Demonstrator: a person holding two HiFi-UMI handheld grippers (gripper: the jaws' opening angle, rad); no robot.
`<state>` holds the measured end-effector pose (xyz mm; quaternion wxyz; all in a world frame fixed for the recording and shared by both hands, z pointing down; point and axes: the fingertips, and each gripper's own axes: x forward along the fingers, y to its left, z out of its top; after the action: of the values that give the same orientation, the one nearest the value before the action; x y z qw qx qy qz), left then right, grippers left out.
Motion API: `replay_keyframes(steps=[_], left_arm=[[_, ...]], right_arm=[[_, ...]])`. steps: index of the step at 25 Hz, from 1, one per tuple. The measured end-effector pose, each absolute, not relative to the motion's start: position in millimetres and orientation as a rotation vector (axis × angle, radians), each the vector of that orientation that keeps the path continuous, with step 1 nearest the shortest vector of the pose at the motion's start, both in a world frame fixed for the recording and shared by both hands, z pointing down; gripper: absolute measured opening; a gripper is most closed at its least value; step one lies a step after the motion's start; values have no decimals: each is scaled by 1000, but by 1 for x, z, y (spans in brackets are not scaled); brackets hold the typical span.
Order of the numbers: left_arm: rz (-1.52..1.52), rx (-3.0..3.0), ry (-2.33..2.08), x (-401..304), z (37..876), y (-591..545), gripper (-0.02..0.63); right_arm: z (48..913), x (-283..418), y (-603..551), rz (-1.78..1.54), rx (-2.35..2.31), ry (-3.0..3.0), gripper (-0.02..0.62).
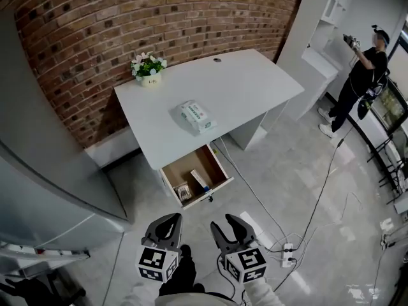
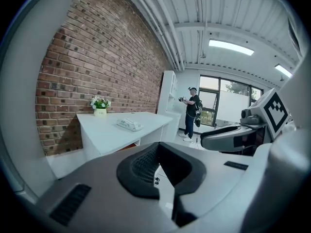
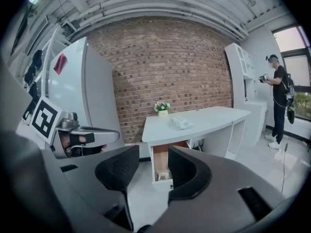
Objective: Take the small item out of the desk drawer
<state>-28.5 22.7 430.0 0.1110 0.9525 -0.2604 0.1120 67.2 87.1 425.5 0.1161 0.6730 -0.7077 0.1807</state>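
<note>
The white desk (image 1: 242,88) stands against the brick wall with its drawer (image 1: 217,164) pulled open. In the drawer's front corner lies a small packaged item (image 1: 183,192), and a white stick-shaped thing (image 1: 199,178) lies beside it. Both grippers hang low over the floor, well short of the drawer. My left gripper (image 1: 171,218) is shut with nothing in it, its tips (image 2: 158,147) touching. My right gripper (image 1: 231,225) is open and empty. In the right gripper view the drawer (image 3: 163,161) and the item (image 3: 164,175) show between the spread jaws of that gripper (image 3: 151,154).
A tissue pack (image 1: 196,116) and a flower pot (image 1: 148,69) sit on the desk. A tall grey cabinet (image 1: 38,171) stands at left. Cables and a power strip (image 1: 288,254) lie on the floor at right. A person (image 1: 363,75) stands by white shelves far right.
</note>
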Motion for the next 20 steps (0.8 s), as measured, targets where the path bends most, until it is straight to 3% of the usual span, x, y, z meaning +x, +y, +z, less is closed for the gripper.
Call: replay_keyframes(steps=[20], left_arm=[[345,2784,-730,-6,445,-60,17]], right_arm=[[437,86,2,518,1968,-2023,193]])
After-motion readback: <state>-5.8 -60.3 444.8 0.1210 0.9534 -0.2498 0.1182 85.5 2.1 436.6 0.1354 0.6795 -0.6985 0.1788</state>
